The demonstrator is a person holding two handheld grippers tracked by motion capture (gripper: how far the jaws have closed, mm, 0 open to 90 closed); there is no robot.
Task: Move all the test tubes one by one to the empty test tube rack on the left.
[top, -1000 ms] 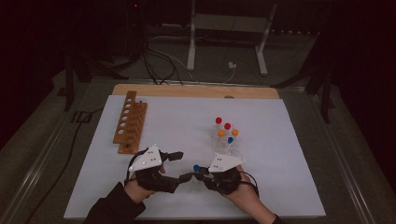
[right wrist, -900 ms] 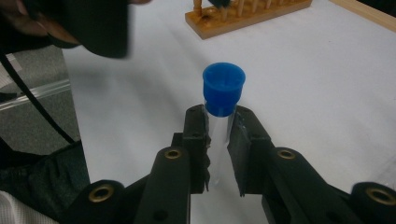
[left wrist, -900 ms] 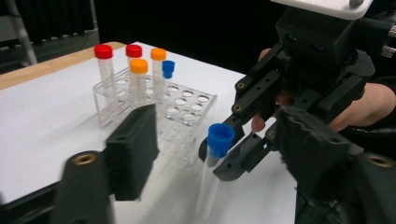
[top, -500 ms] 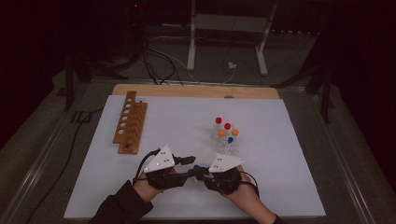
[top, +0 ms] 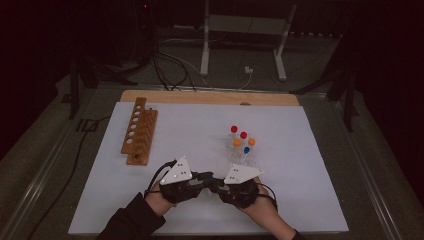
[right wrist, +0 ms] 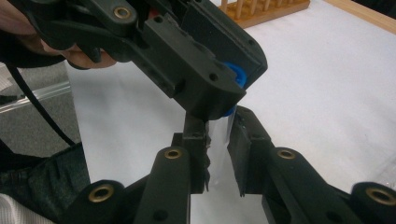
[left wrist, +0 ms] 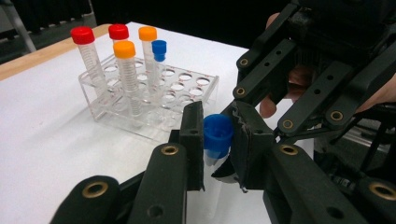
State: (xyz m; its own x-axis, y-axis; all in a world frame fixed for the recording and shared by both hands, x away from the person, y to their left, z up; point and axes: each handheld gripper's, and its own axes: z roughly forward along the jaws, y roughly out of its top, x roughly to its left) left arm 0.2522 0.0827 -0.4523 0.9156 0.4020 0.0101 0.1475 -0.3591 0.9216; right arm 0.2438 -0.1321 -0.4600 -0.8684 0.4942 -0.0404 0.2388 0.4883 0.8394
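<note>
Right tool [right wrist: 217, 140] is clamping the clear plastic tube's [right wrist: 219, 135] body; left tool [left wrist: 217, 140], jaws just closing, is gripping its blue screw cap [left wrist: 217, 134]. Cap is on yet, unscrewing probably next; five capped tubes are waiting in the clear rack [top: 244, 159], wooden rack [top: 139, 131] sitting empty.

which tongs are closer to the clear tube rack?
Right. The right tongs sit just below the clear tube rack; the left tongs lie farther left of it.

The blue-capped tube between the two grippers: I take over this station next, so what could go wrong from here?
1. The left gripper has just closed on the blue cap while the right gripper clamps the clear tube; a hard twist might slip or crack it.
2. If the cap comes off, any contents could spill onto the white mat.
3. The clear rack of capped tubes stands close; a jerk might knock it.
</note>
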